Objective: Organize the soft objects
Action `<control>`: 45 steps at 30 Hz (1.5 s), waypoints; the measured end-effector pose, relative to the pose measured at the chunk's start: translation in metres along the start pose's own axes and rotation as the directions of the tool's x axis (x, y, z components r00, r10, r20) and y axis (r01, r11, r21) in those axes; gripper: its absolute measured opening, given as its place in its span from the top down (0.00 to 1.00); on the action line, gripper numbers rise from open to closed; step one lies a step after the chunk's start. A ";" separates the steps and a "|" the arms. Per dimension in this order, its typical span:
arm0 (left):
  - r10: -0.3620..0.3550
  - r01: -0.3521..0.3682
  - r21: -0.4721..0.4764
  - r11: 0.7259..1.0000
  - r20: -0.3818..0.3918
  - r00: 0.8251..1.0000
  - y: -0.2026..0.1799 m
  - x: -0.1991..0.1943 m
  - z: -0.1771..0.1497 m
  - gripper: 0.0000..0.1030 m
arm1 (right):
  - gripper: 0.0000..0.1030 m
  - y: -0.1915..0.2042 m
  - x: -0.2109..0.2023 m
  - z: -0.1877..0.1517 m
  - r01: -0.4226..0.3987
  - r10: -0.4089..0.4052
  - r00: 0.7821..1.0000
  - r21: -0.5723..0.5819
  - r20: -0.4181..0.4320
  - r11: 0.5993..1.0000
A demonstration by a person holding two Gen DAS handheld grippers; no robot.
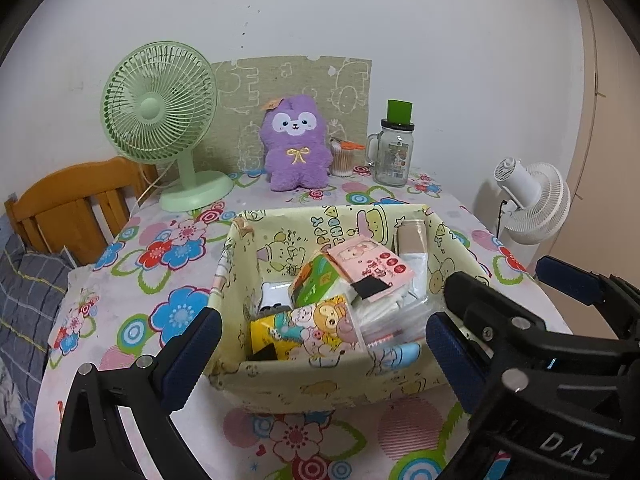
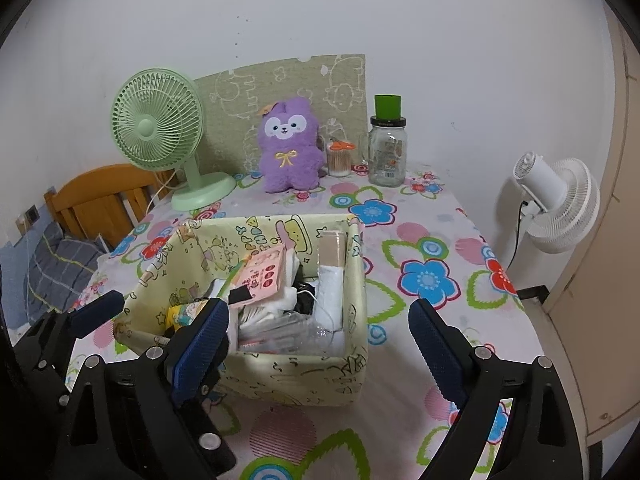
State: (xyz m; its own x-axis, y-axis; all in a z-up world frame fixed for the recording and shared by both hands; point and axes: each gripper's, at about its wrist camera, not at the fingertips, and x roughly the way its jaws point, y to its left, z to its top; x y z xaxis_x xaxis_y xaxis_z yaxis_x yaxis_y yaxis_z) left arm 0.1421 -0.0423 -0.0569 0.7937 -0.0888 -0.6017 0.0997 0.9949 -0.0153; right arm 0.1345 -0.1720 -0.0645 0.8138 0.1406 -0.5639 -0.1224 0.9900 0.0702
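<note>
With both grippers' fingers spread and empty, left gripper (image 1: pixel 320 354) and right gripper (image 2: pixel 320 338) flank the basket (image 1: pixel 240 264); next, reach the plush toy (image 1: pixel 295 144) at twelve o'clock on the tabletop (image 1: pixel 132 312), gripping its body squarely.

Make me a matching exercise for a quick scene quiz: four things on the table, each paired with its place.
Things:
1. green fan
2. purple plush toy
3. glass jar
4. fabric bin

Places:
A. back right, green cup on its lid
B. nearest the grippers, full of packets
C. back left corner
D. back middle, against the patterned board

Pairs: 1-C, 2-D, 3-A, 4-B
</note>
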 end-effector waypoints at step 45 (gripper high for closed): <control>0.047 -0.037 -0.071 0.997 0.150 0.988 0.038 -0.104 -0.018 0.00 | 0.01 -0.007 -0.097 -0.021 0.086 -0.089 0.987 0.030 0.130 0.996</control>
State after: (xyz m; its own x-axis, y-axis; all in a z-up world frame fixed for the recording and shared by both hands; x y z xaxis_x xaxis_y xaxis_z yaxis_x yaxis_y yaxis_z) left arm 0.0521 0.0053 -0.0090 0.8787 -0.0477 -0.4750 0.0275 0.9984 -0.0494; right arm 0.0445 -0.1926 -0.0273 0.8885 0.0518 -0.4560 -0.0348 0.9983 0.0457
